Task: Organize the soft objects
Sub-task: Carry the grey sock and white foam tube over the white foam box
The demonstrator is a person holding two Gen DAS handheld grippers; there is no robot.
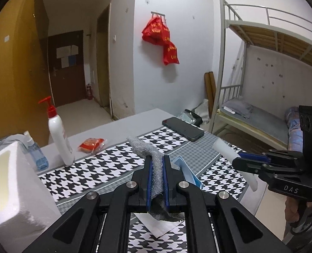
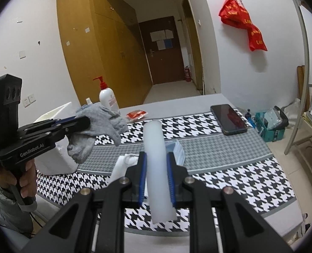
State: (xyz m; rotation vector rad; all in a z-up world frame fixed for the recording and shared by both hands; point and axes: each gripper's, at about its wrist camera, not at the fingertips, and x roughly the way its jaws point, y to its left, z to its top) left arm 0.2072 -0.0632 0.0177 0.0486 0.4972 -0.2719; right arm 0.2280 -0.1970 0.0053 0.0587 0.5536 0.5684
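Left gripper (image 1: 157,164) clenched on crumpled grey knit cloth (image 1: 153,162), lifted above desk (image 1: 208,154). Right gripper (image 2: 156,164) grasping white foam cylinder (image 2: 156,158) mid-length, at 3 o'clock of cloth; both likely bound for the white foam box (image 1: 10,181).

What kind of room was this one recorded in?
Probably a dormitory room: a metal bunk bed along one wall, tall wooden wardrobes, and a corridor leading to a door with a fire extinguisher beside it.

Phone (image 2: 228,119) on table (image 2: 219,151); pump bottle (image 2: 108,100) behind foam box (image 2: 56,147).
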